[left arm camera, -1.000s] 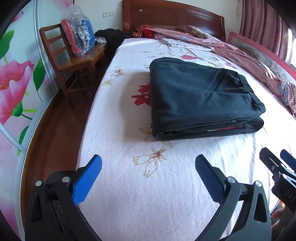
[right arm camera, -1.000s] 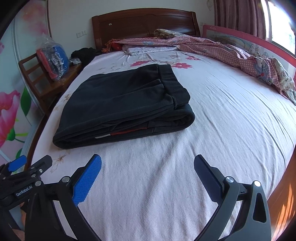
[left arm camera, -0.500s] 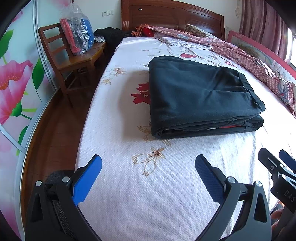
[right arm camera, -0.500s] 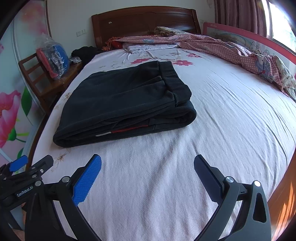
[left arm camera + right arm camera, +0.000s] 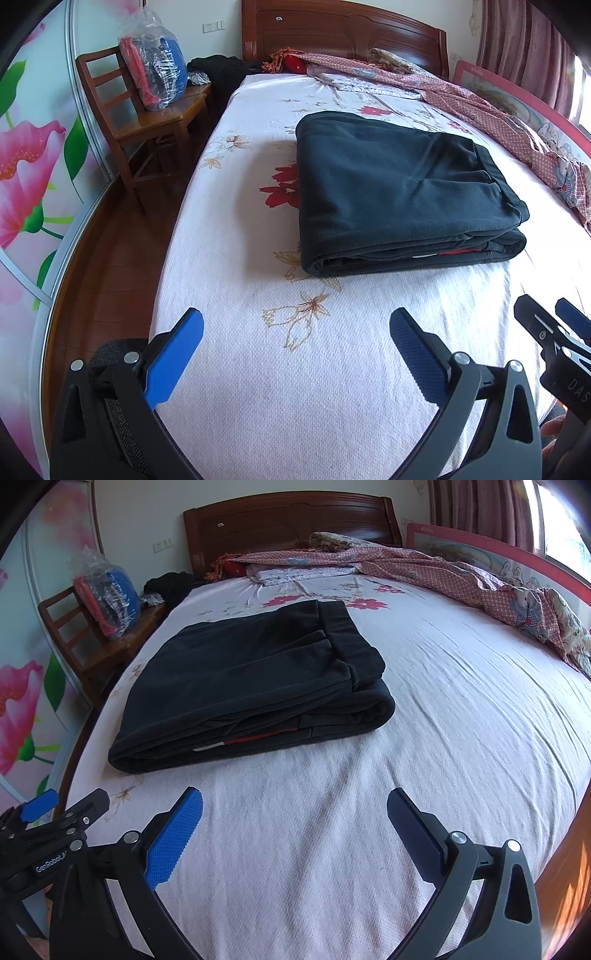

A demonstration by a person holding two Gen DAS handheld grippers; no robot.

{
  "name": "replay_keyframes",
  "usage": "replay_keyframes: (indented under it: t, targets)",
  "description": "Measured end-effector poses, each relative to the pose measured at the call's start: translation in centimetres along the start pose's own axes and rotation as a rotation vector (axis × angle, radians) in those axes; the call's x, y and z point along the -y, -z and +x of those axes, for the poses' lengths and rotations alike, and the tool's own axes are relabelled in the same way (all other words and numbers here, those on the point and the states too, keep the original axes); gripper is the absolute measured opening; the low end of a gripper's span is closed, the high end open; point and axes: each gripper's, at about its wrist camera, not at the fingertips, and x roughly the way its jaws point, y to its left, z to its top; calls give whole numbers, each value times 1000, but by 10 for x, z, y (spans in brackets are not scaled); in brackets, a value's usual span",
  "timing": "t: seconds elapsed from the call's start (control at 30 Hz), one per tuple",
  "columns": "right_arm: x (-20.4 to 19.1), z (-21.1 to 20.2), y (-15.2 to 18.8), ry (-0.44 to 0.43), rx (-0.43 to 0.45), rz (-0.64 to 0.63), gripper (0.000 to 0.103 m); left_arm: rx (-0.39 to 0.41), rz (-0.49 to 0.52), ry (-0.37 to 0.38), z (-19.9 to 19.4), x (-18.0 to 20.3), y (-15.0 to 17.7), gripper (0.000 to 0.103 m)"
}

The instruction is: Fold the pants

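Note:
The dark pants (image 5: 399,192) lie folded into a thick rectangle on the white flowered bed sheet (image 5: 295,369), with a red and white label showing between the layers at the near edge. They also show in the right wrist view (image 5: 251,686). My left gripper (image 5: 295,328) is open and empty, held above the sheet well short of the pants. My right gripper (image 5: 295,808) is open and empty, also short of the pants. The right gripper's tip shows in the left wrist view (image 5: 554,325).
A wooden chair (image 5: 140,122) with a plastic bag of clothes (image 5: 155,74) stands left of the bed. A pink checked quilt (image 5: 461,576) lies along the right side and head. The wooden headboard (image 5: 288,520) is at the far end. The bed's left edge drops to wood floor (image 5: 110,266).
Both grippers have drawn back slightly and tilted, so the pants sit a little farther and lower in view. The pants have not moved. Both stay open.

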Motion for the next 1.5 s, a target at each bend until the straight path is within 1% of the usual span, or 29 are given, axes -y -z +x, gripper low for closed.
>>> replay_keyframes:
  t: [0.77, 0.93, 1.07, 1.13, 1.33, 1.43, 1.47, 1.5]
  targets:
    - [0, 1, 0, -13, -7, 2, 99, 0, 8, -7, -1, 1, 0, 101]
    - [0, 1, 1, -15, -11, 4, 99, 19, 28, -32, -6, 1, -5, 101]
    - [0, 1, 2, -18, -17, 7, 99, 34, 14, 48, -17, -1, -10, 101]
    - [1, 1, 1, -21, -19, 11, 99, 47, 29, 33, -21, 2, -13, 101]
    - [3, -5, 1, -22, -29, 17, 99, 68, 27, 86, -33, 2, -16, 101]
    - [7, -10, 5, -41, -48, 35, 99, -9, 42, 71, -30, 6, -16, 101]
    - [8, -13, 8, -42, -53, 32, 99, -21, 53, 73, -30, 8, -14, 101]
    - [9, -16, 11, -40, -56, 28, 99, -40, 60, 53, -30, 10, -10, 101]
